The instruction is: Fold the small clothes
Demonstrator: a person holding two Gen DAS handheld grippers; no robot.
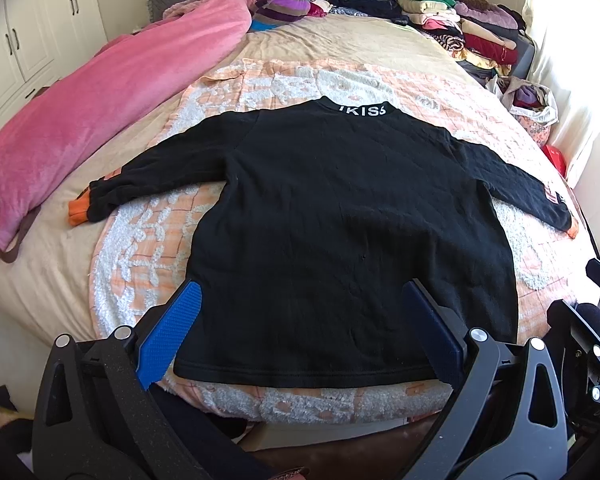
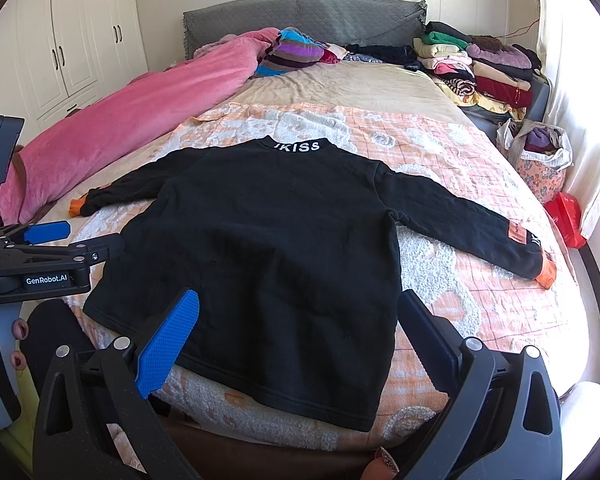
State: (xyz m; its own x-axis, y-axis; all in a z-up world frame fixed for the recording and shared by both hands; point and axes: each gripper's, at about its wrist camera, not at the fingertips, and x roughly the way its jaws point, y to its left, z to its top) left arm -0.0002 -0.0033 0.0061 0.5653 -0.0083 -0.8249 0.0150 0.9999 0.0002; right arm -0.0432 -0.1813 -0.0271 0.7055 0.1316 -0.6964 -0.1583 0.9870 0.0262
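On the orange-and-white patterned blanket (image 1: 260, 88) that covers the near half of the bed lies a small black sweater (image 1: 340, 216), spread flat with its back up, collar toward twelve o'clock and hem toward six. White letters run across the collar band. Both sleeves reach outward: one toward nine o'clock, ending in an orange cuff (image 1: 78, 210) on the beige sheet (image 1: 340, 36), the other toward three o'clock, with an orange patch and an orange cuff (image 2: 546, 272) near the bed's edge.

The left gripper (image 1: 302, 330) hovers over the hem, its blue-padded fingers (image 1: 172, 332) spread wide apart and holding nothing; the sweater's lower edge shows between them. The right gripper (image 2: 300, 334) hangs likewise above the hem, released, its jaws splayed to either side of the cloth with nothing between the pads. In the right wrist view the left gripper shows at nine o'clock, beside the sweater's lower corner, with a white brand label on its black body.

A long pink plush blanket (image 1: 112, 112) lies rolled along the bed at ten o'clock. A striped cushion (image 1: 284, 4) rests near the grey headboard (image 2: 300, 12) at twelve. Stacks of folded clothes (image 1: 464, 20) sit at one o'clock, and a floral bag (image 2: 538, 160) stuffed with garments stands at two o'clock, with a red bag (image 2: 566, 216) just beside it. White wardrobe doors (image 2: 72, 52) stand at ten o'clock.
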